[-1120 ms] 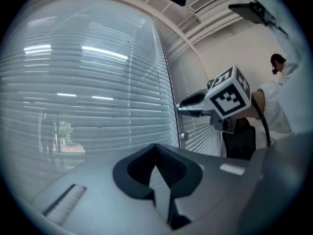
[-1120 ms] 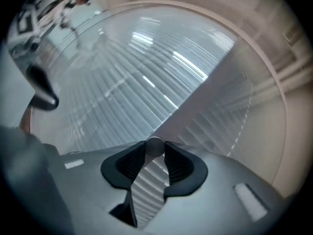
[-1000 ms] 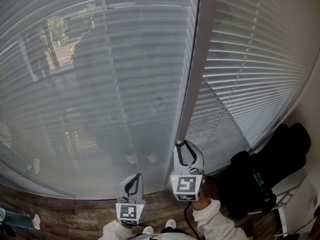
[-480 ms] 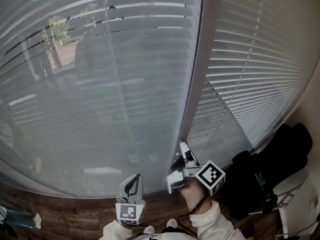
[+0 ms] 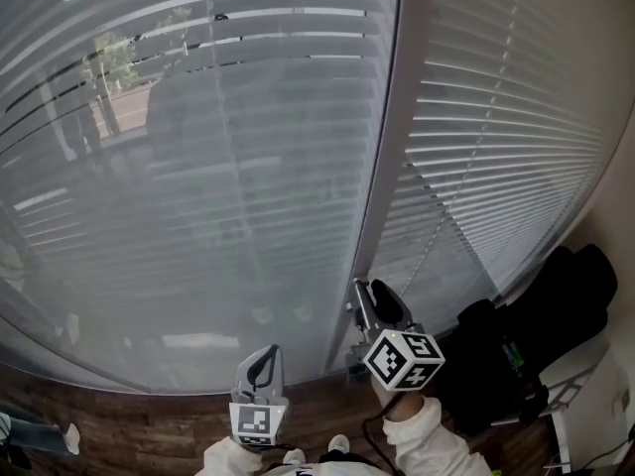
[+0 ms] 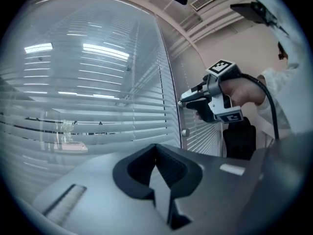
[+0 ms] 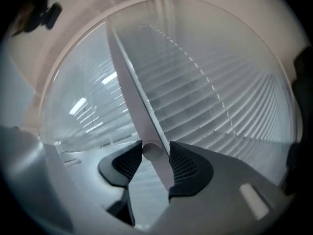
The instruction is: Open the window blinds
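Right gripper [image 5: 369,294] is up at the window frame [image 5: 392,167], near the frame's bottom end, pointing level at it with its marker cube canted over. Its own view gives the close look: the small round knob [image 7: 151,151] on the frame sits right between the two black pads. The jaws have just been opening. The left pad [image 7: 128,161] is just at the knob's edge and a sliver of frame shows before the right one, so the claw is released, not squeezing.

Left gripper [image 5: 262,360] hangs lower and to the left, well apart from the frame, level too. In the left gripper view its jaws meet tip to tip, clenched on nothing.

The blinds [image 5: 198,167] fill the pane left of the frame, slats level. A tree and a building show through at the pane's upper left corner. A second set [image 5: 496,147] covers the pane right of the frame, its slats pale and close. From the left gripper view the knob [image 6: 185,131] pokes out of the frame just below the right gripper [image 6: 182,103].
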Demonstrator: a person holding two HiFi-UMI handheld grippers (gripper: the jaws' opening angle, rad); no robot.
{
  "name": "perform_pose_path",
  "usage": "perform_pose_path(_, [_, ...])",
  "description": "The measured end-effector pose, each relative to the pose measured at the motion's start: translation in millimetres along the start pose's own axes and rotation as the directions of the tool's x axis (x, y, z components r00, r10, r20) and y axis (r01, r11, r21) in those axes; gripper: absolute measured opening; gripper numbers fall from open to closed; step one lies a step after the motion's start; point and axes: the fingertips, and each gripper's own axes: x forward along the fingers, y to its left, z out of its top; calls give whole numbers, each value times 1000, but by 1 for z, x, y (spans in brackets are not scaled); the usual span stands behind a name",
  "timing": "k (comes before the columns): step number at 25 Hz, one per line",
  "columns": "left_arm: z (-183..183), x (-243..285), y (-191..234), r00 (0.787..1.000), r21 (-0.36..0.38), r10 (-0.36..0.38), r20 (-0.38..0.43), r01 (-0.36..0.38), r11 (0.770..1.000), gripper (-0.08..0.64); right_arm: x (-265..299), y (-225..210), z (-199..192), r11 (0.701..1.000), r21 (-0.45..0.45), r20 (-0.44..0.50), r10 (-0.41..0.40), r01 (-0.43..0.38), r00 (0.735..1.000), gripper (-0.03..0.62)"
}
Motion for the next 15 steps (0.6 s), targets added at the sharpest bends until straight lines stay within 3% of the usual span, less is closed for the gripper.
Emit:
perform_pose_path(2, [-1,0,0,1000,-1,0,-3,0,1000,0,-1,4,-2,971,-241,-43,-20,9,999,169])
perform_pose_path(4, [-2,0,-1,1000,-2,-1,-5,1,1000,0,-1,8,-8,874,-486,-93,-60,7,994,163])
perform_pose_path(6, [-3,2,-2,1000,-4,-6,-6,6,1000,0,0,12,-13,731,-682,-116,-97,-8,989,163])
perform_pose_path(9, [-4,4,-6,1000,-14,-19,-8,19,1000,0,1,14,-17,472,-881,-112,-146,-30,983,170])
perform_pose_path(11, [-5,4,-8,1000,-16,-21,-7,21,1000,0,1,15,-18,317,-947,-107,-173,-47,979,169])
perform_pose_path(15, [-6,5,-10,1000,-13,-26,-10,25,1000,0,6,14,-21,62,-996,-79,-227,-66,971,169])
